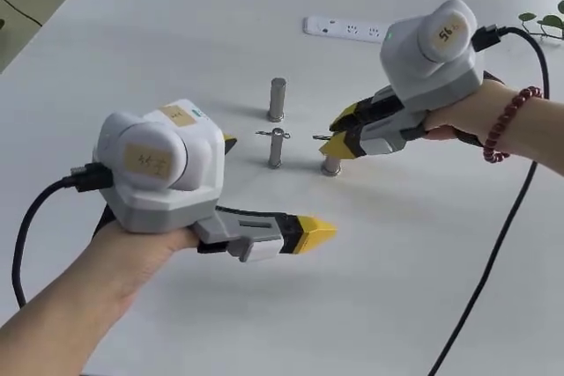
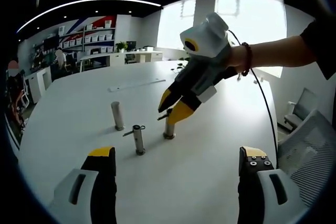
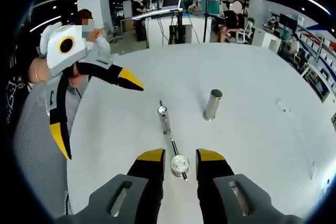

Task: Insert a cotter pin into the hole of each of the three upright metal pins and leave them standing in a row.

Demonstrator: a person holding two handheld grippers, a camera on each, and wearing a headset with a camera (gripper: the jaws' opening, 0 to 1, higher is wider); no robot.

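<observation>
Three upright metal pins stand on the white table (image 1: 176, 33). The far pin (image 1: 277, 99) (image 3: 212, 104) has an empty hole. The middle pin (image 1: 277, 147) (image 2: 138, 139) (image 3: 164, 119) carries a cotter pin. My right gripper (image 1: 342, 133) (image 3: 180, 157) is narrowly open, its jaws either side of the top of the third pin (image 1: 331, 165) (image 3: 179, 165). A cotter pin (image 1: 321, 137) (image 3: 174, 147) sticks out of that pin sideways. Nearer me, my left gripper (image 1: 274, 186) (image 2: 178, 153) is wide open with nothing in it, short of the middle pin.
A white power strip (image 1: 345, 29) lies at the back of the table, with a small green plant (image 1: 546, 22) at the far right. Black cables (image 1: 493, 253) trail from both grippers. In the right gripper view, people sit at desks (image 3: 231, 19) beyond the table.
</observation>
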